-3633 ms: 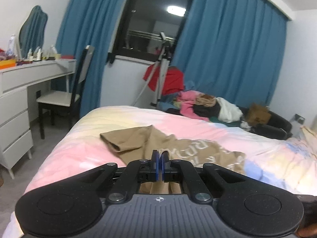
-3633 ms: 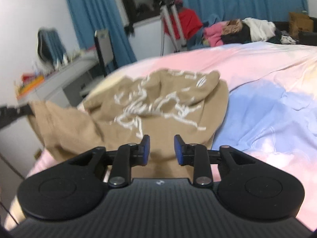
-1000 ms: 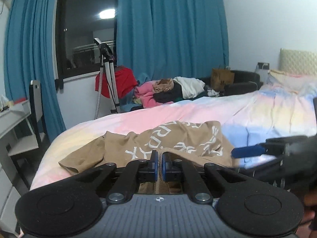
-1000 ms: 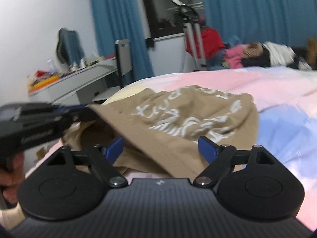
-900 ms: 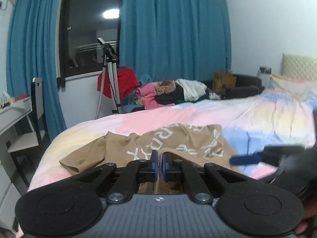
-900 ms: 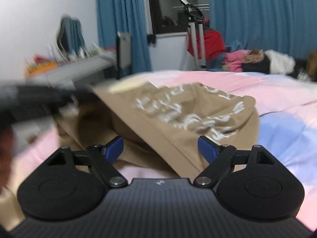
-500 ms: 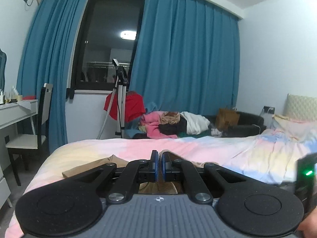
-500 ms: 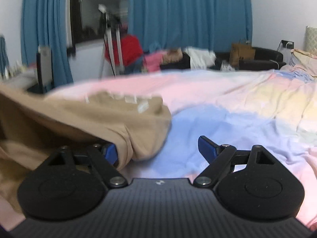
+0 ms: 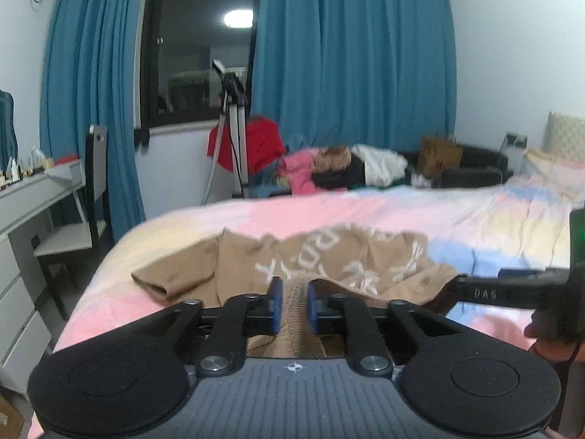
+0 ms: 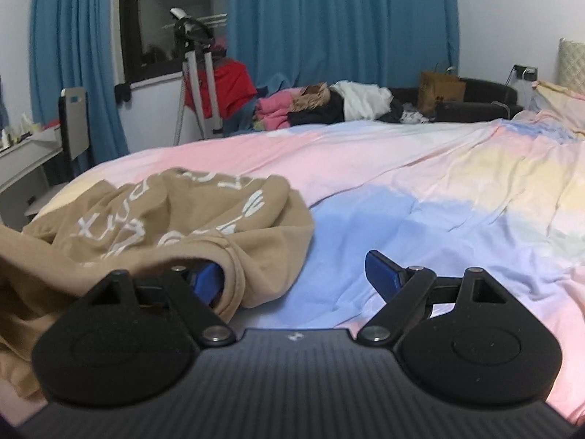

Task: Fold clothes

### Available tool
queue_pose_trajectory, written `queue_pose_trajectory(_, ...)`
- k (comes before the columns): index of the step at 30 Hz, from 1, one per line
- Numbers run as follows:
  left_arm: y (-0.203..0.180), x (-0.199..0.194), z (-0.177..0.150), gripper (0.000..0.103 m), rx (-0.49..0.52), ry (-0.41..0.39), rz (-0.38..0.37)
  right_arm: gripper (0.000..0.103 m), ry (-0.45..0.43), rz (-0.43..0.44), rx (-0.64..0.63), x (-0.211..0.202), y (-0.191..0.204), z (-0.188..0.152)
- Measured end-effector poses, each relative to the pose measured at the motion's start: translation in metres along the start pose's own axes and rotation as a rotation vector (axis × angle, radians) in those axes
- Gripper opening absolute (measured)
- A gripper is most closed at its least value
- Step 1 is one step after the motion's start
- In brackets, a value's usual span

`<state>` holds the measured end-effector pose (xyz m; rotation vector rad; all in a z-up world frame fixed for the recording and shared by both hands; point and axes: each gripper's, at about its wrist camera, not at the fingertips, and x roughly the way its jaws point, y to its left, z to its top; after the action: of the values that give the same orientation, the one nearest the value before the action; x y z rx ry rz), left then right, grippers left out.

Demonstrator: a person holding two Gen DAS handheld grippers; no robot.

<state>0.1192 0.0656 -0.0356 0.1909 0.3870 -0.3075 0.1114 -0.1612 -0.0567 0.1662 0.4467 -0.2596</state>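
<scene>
A tan T-shirt [image 9: 340, 256] with white lettering lies crumpled on the near left part of the pastel bed [image 9: 475, 219]. My left gripper [image 9: 291, 305] has its jaws a little apart, with the shirt's ribbed collar between them. My right gripper [image 10: 292, 274] is wide open; its left finger [image 10: 204, 278] sits inside a fold of the tan shirt [image 10: 175, 219], its right finger over bare blue sheet. The right gripper also shows at the right edge of the left wrist view [image 9: 512, 291], touching the shirt's edge.
A heap of mixed clothes [image 10: 329, 104] lies beyond the bed's far edge, beside a tripod [image 10: 197, 69] and blue curtains. A white dresser [image 9: 22, 226] and a chair [image 9: 87, 205] stand left of the bed. A dark sofa with a paper bag [image 10: 442, 89] stands at the back right.
My left gripper's jaws have parted slightly around the collar and it has dropped toward the bed. The shirt has settled on the bed. My right gripper stays open, its left finger in the fold.
</scene>
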Motion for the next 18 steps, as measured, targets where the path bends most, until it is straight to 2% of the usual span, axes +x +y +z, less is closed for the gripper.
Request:
queue_pose_trajectory(1,-0.003,0.004,-0.003,0.042,0.019,0.019,0.009,0.084,0.011,0.008,0.003,0.001,0.000,0.000)
queue_pose_trajectory(2,-0.006,0.008,-0.005,0.051,0.038,0.038,0.018,0.084,0.023,0.016,0.006,0.002,0.000,0.000)
queue_pose_trajectory(8,-0.022,0.031,-0.020,0.065,0.152,0.153,0.070,0.084,0.041,0.026,0.031,0.005,-0.001,0.001)
queue_pose_trajectory(10,-0.032,0.039,-0.029,0.065,0.235,0.191,0.109,0.084,0.040,0.024,0.044,0.006,-0.003,0.001)
queue_pose_trajectory(15,-0.031,0.059,-0.044,0.071,0.281,0.304,0.277,0.084,0.019,0.006,0.091,0.006,-0.012,0.004)
queue_pose_trajectory(17,-0.026,0.060,-0.043,0.083,0.273,0.315,0.353,0.084,-0.004,-0.012,0.111,0.006,-0.017,0.005)
queue_pose_trajectory(18,-0.023,0.058,-0.041,0.084,0.256,0.307,0.383,0.084,-0.018,-0.022,0.116,0.006,-0.019,0.005)
